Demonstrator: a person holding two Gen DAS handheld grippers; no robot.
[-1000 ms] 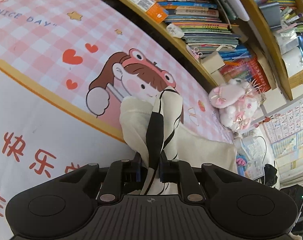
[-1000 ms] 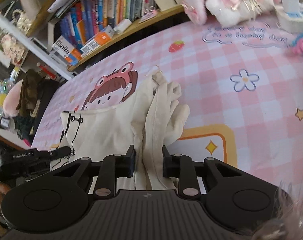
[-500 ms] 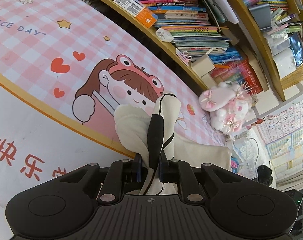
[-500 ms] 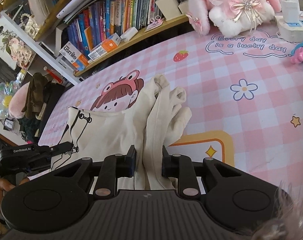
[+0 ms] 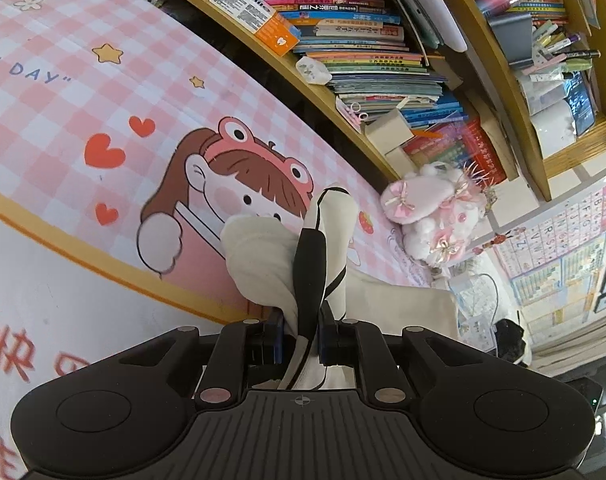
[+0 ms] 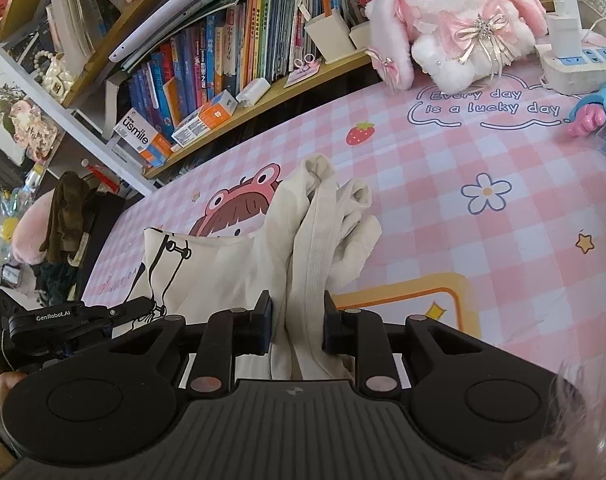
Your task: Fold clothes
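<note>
You hold a cream garment pinched in both tongs above a pink checked worktop.

Your left tongs [image 5: 299, 334] are clamped narrow on a bunched edge of the cream garment [image 5: 263, 264] with black trim at lower centre. Your right tongs [image 6: 297, 326] grip another cream bunch at lower centre, cloth draping left over the worktop [image 6: 503, 240]. A plush rabbit [image 6: 459, 20] sits upper right.
</note>
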